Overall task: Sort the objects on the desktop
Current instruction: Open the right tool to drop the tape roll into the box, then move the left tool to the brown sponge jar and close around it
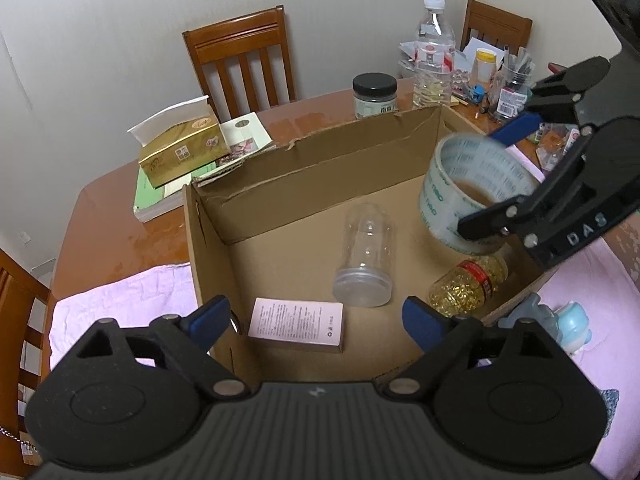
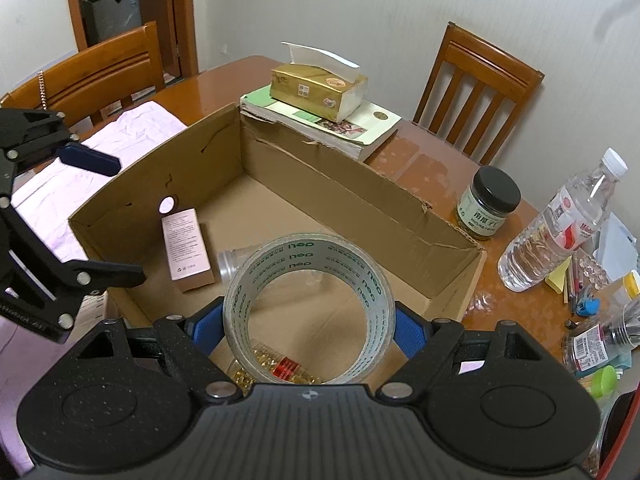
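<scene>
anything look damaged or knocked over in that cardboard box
Yes. The cardboard box has a torn, creased far wall with a ragged top edge. Inside it, the clear plastic jar and the bottle of yellow capsules both lie on their sides rather than standing. Nothing looks spilled.

Clear tape roll [image 2: 308,306] held upright over cardboard box [image 2: 360,196]; inside: pink carton [image 2: 187,249] at 9 o'clock, clear jar [image 1: 365,256] lying centre, capsule bottle [image 1: 468,285] at 4 o'clock.

Both wrist views look down, sharing box [image 1: 304,184].
</scene>
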The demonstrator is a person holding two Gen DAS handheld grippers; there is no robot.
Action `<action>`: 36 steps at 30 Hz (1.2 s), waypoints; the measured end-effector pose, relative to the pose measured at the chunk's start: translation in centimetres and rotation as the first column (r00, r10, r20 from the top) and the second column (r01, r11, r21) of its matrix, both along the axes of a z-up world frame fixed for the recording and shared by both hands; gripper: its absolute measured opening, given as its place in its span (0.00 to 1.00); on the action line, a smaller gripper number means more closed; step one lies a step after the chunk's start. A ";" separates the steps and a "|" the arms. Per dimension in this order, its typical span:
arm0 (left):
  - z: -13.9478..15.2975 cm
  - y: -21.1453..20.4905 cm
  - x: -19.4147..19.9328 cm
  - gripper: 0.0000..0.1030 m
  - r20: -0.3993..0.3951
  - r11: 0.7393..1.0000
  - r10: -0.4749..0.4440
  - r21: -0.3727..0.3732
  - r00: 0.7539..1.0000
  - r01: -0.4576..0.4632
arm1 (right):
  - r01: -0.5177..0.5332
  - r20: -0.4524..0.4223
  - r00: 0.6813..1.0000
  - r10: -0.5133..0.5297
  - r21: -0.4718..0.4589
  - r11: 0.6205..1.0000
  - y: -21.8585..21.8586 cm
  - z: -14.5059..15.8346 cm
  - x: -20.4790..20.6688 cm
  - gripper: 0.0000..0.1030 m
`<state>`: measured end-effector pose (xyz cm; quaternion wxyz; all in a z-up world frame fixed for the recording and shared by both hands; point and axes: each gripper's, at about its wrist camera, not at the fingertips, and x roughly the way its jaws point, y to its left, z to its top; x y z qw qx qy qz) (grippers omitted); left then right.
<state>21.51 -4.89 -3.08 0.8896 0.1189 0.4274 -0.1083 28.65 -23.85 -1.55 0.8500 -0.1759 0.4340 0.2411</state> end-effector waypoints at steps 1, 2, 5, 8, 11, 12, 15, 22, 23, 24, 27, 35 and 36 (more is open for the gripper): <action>0.0 0.0 -0.1 0.90 0.000 1.000 0.000 0.001 1.000 0.000 | 0.010 0.004 1.000 -0.010 -0.002 1.000 0.0 0.0 0.2 0.89; 0.0 0.0 -0.2 0.90 0.000 1.000 -0.001 0.003 1.000 0.001 | 0.015 0.010 1.000 -0.015 0.002 1.000 -0.1 0.0 0.3 0.91; -0.1 -0.1 -0.4 0.90 -0.001 1.000 -0.003 0.008 1.000 0.003 | 0.028 0.015 0.999 -0.028 0.012 1.000 -0.4 0.2 0.4 0.94; 0.1 -0.1 -0.7 0.90 -0.001 1.000 -0.002 0.007 1.000 0.002 | 0.034 0.015 0.999 -0.034 0.020 0.999 -0.6 0.5 0.3 0.97; 0.2 0.0 -0.9 0.90 0.002 1.000 -0.003 0.007 1.000 0.003 | 0.034 0.018 0.999 -0.034 0.020 0.999 -0.6 0.7 0.0 1.00; 0.3 0.0 -1.0 0.90 0.003 1.000 -0.003 0.009 1.000 0.003 | 0.031 0.019 0.999 -0.032 0.019 0.999 -0.6 0.7 -0.2 1.00; 0.5 0.1 -1.5 0.90 0.005 1.000 -0.005 0.011 1.000 0.005 | 0.028 0.016 0.999 -0.028 0.014 1.000 -0.6 0.9 -0.7 1.00; 0.7 0.3 -3.0 0.90 0.001 1.000 -0.001 0.017 1.000 0.001 | 0.017 0.013 1.000 -0.018 0.020 1.000 -1.1 1.3 -2.7 1.00; 0.7 0.3 -3.3 0.90 0.000 1.000 0.000 0.019 1.000 0.000 | 0.015 0.014 1.000 -0.015 0.021 1.000 -1.2 1.4 -3.0 1.00; 0.6 0.3 -3.6 0.90 -0.002 1.000 0.000 0.019 1.000 0.000 | 0.013 0.016 1.000 -0.014 0.021 1.000 -1.2 1.5 -3.4 1.00; 0.7 0.3 -4.5 0.90 -0.005 1.000 -0.006 0.014 1.000 0.006 | 0.007 0.015 1.000 -0.007 0.020 1.000 -1.3 1.8 -4.5 1.00; 0.1 -0.1 -7.4 0.91 -0.022 1.000 -0.020 0.009 1.000 0.020 | -0.008 0.015 1.000 0.008 0.016 1.000 -1.4 1.6 -7.8 1.00; -0.1 -0.2 -7.8 0.91 -0.026 1.000 -0.021 0.004 0.999 0.021 | -0.008 0.013 1.000 0.008 0.018 1.000 -1.3 1.6 -8.3 1.00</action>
